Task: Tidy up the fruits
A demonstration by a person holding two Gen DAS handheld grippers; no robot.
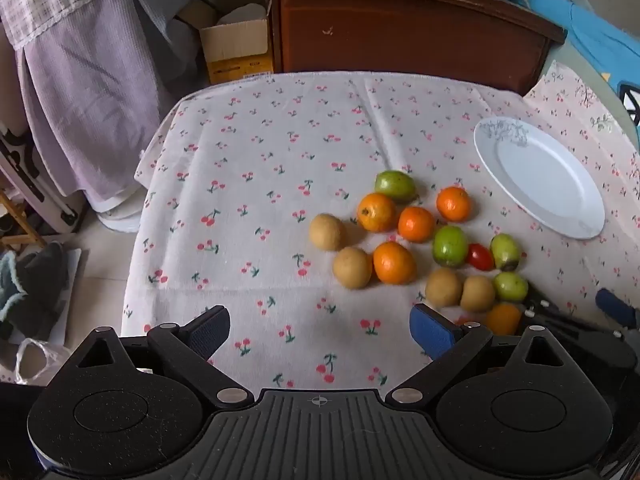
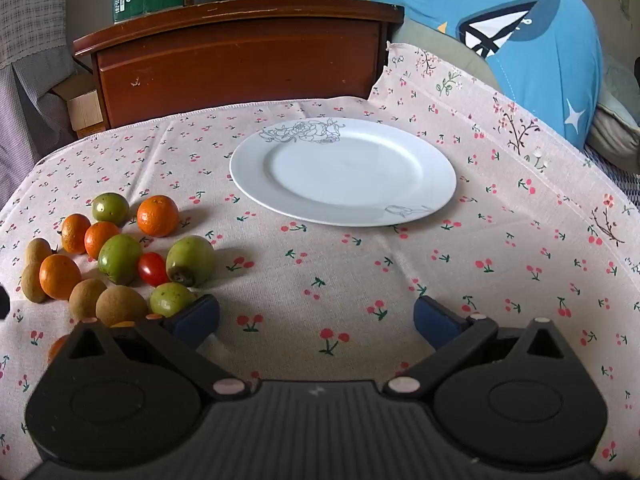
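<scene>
Two grippers are held over a table covered by a cherry-print cloth (image 2: 340,280), and both stand wide open with nothing between their blue pads. The left gripper (image 1: 320,330) is seen above bare cloth, with the fruit pile (image 1: 420,240) ahead of it and to its right. The right gripper (image 2: 316,320) is pointed toward a white plate (image 2: 436,176), which lies empty on the cloth beyond it; the fruit is gathered to its left.

All of the fruit rests on the cloth, none on the plate. In the left wrist view, several oranges (image 1: 394,263) are seen in the middle of the pile, with brown round fruits (image 1: 352,267) on the near and left sides. Green fruits (image 1: 450,246) are scattered through the far and right parts of the pile. One small red tomato (image 1: 480,257) is wedged between two green fruits and appears to touch both. Another orange fruit (image 1: 504,317) is partly hidden behind the left gripper's right finger.

In the right wrist view, a green fruit (image 2: 172,299) sits just beside the right gripper's left pad (image 2: 196,318); whether they touch cannot be told. A brown wooden cabinet (image 2: 240,68) stands behind the table, and a blue pillow (image 2: 540,40) is propped to the right of it.
</scene>
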